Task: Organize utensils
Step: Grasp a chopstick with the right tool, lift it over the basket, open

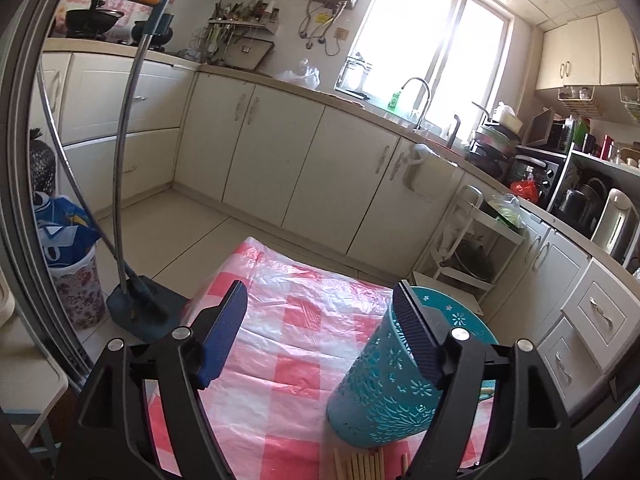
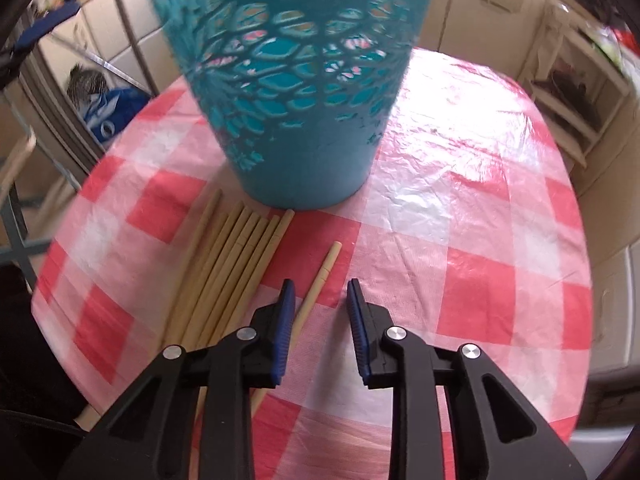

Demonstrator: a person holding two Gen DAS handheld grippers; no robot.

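A teal perforated utensil holder (image 1: 384, 392) stands on the red-and-white checked tablecloth (image 1: 296, 320). It is close in front in the right wrist view (image 2: 296, 80). Several wooden chopsticks (image 2: 232, 264) lie in a bundle in front of it, and one chopstick (image 2: 316, 284) lies apart to their right. Their tips show at the bottom of the left wrist view (image 1: 360, 464). My left gripper (image 1: 320, 300) is open above the table, its right finger (image 1: 416, 332) in front of the holder's rim. My right gripper (image 2: 320, 292) is open and empty, low over the single chopstick.
The table sits in a kitchen with cream cabinets (image 1: 280, 152), a sink and tap (image 1: 420, 100) by the window, and a white rack (image 1: 468, 240) to the right. A dustpan and broom (image 1: 136, 304) and a floral bin (image 1: 76, 292) stand left of the table.
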